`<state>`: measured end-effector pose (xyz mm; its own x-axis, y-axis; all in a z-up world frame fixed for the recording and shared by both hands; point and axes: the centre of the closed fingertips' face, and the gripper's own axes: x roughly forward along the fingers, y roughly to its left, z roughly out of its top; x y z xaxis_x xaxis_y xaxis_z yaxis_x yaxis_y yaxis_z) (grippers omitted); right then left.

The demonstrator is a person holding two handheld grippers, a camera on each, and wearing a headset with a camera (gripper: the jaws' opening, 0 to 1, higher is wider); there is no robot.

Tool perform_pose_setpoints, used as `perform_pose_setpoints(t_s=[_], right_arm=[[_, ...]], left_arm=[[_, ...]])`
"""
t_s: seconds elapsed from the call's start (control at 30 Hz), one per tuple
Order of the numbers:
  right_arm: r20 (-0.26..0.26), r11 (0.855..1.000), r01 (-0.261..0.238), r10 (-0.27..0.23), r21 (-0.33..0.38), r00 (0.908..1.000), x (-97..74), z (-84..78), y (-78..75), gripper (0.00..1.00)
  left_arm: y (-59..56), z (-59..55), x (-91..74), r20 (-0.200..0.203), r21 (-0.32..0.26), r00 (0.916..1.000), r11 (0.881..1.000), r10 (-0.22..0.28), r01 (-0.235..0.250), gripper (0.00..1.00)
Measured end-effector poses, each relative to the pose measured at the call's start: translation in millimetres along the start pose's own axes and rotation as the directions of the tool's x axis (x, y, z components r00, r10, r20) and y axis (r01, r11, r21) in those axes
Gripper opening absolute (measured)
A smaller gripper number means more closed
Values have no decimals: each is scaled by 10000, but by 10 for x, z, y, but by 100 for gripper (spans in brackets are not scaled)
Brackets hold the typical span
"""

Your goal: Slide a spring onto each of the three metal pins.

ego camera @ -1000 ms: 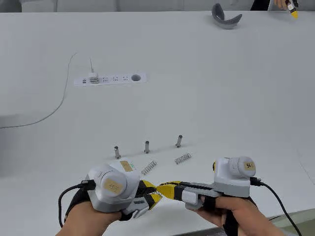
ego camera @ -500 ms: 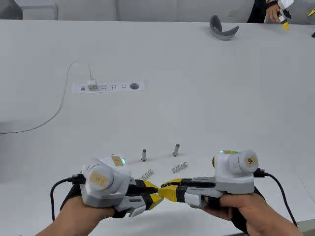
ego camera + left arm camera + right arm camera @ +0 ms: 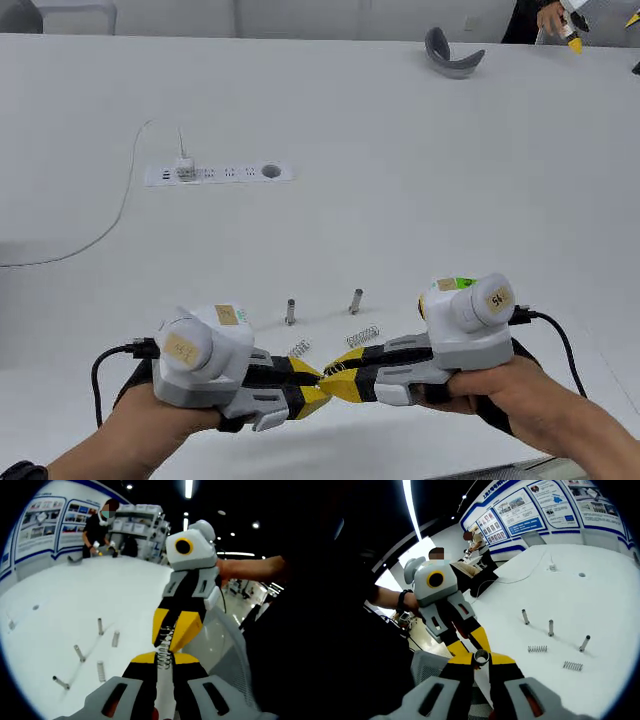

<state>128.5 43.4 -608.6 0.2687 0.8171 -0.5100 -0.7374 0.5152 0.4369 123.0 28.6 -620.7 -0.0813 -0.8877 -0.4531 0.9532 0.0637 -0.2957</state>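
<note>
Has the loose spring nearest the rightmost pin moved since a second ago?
No. The spring lies just in front of the pin as before; only the camera shifted.

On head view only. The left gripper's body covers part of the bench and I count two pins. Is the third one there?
Observer: Yes. The right gripper view shows three metal pins standing in a row.
Operator: Anything on them yet?
Observer: No. From that angle all three are bare.
Operator: Who has the spring at the tips?
Observer: In the left gripper view the spring runs from the left gripper into the right gripper. Both sets of fingers look closed on it.
</note>
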Motion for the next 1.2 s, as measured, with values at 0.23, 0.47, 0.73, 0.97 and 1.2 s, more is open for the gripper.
perform_pose_setpoints(t_s=[0.23, 0.47, 0.73, 0.97, 1.2], right_arm=[[-686, 9963, -341, 286, -795, 9972, -1, -27, 61, 12], [-1209, 9893, -656, 499, -1300, 9914, 27, -56, 104, 13], [-1716, 9833, -949, 677, -1551, 9828, 73, -134, 170, 13], [-2066, 9777, -1030, 642, -1828, 9763, 105, -203, 188, 12], [-2154, 9741, -1034, 590, -2010, 9747, 137, -210, 179, 14]], left_arm=[[-51, -8, -7, -112, 343, 9997, 9992, -219, 223, 10], [-94, -37, -21, -305, 561, 9989, 9977, -367, 384, 10], [-154, -118, -15, -730, 886, 9960, 9943, -523, 587, 10], [-183, -191, 2, -1019, 1056, 9931, 9920, -584, 692, 10], [-169, -222, -12, -1244, 1160, 9906, 9907, -571, 717, 10]])
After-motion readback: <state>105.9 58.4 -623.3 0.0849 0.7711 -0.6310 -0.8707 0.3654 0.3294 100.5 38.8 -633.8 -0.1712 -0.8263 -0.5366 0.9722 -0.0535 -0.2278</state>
